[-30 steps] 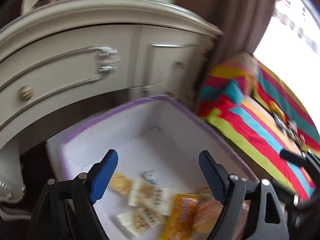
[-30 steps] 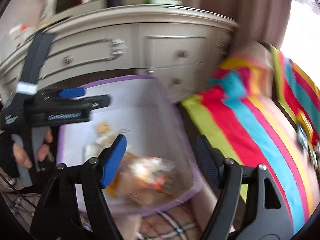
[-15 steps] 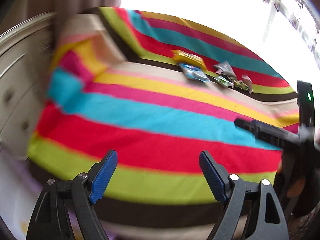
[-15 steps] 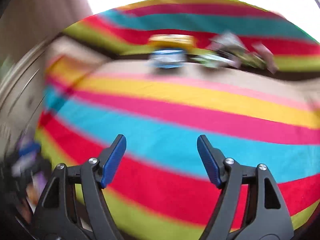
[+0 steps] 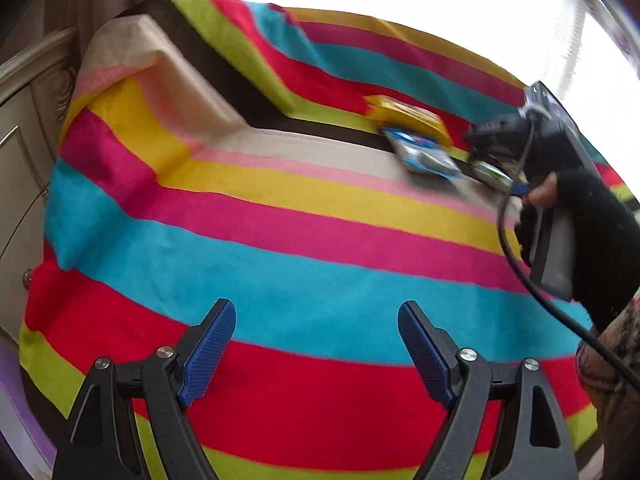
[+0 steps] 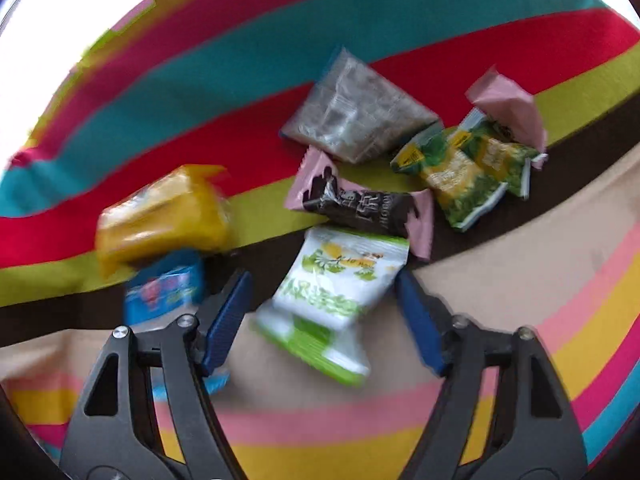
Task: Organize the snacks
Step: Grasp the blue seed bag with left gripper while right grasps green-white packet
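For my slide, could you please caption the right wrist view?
Open right gripper poised over a white-green packet among snacks scattered on a striped blanket.

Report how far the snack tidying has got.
Done: nothing these views show. In hand: the open right gripper frames the white-green packet, not gripping it; the left gripper is empty. Left: yellow pack, blue packet, grey pouch and more on the striped blanket.

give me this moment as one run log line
phase: reaching for snacks | right gripper: open over white-green packet, not gripping | left gripper: open, empty, above striped blanket | other packets on blanket untouched
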Demonstrator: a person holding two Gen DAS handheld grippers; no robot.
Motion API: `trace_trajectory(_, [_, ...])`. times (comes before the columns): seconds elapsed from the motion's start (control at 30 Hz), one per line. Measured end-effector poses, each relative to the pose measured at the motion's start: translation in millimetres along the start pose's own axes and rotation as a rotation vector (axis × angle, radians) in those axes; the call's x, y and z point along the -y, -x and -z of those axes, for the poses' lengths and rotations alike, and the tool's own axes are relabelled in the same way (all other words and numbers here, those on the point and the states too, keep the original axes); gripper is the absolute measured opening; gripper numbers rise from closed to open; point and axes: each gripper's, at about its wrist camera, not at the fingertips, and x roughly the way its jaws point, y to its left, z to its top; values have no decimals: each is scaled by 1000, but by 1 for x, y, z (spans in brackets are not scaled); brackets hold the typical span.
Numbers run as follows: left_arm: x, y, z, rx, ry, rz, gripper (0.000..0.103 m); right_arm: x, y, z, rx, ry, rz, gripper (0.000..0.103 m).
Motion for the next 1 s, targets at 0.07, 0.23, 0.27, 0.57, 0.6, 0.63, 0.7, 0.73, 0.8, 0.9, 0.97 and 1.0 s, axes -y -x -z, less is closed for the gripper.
trace_trajectory(0.07, [-8,-8,-10,-2,25,-11,84,-9,-3,2,5,100,52,74])
trace_trajectory(0.23, [-3,-39,-52,3,52,33,84,23,26,34,85,310,-21,44])
trace_trajectory(0.27, [6,-49,-62,-1,42,51,84,38,34,42,94,330,-32,44])
trace_trajectory(0.57, [115,-135,-122,-31,-40,98,89,116,76,79,101,342,-94,44])
trace_trajectory(0.6, [125,-142,-125,-41,-62,68,89,117,78,80,101,337,-99,44])
trace_trajectory(0.63, [135,-149,-127,-52,-100,10,91,115,82,78,101,339,-95,44])
trace_trajectory(0.7, [146,-158,-127,-74,-159,-44,98,114,78,79,103,355,-77,44])
trace_trajectory(0.73, [146,-159,-127,-76,-162,-34,98,114,78,79,104,356,-76,44])
trace_trajectory(0.8, [143,-158,-124,-69,-164,-17,90,113,72,78,102,350,-85,44])
trace_trajectory(0.9, [137,-144,-111,-35,-187,8,62,114,73,79,103,353,-81,44])
trace_trajectory(0.97, [131,-132,-95,-34,-189,22,61,113,72,79,105,353,-80,44])
trace_trajectory(1.0, [129,-125,-87,-35,-185,27,61,113,72,80,105,349,-80,44])
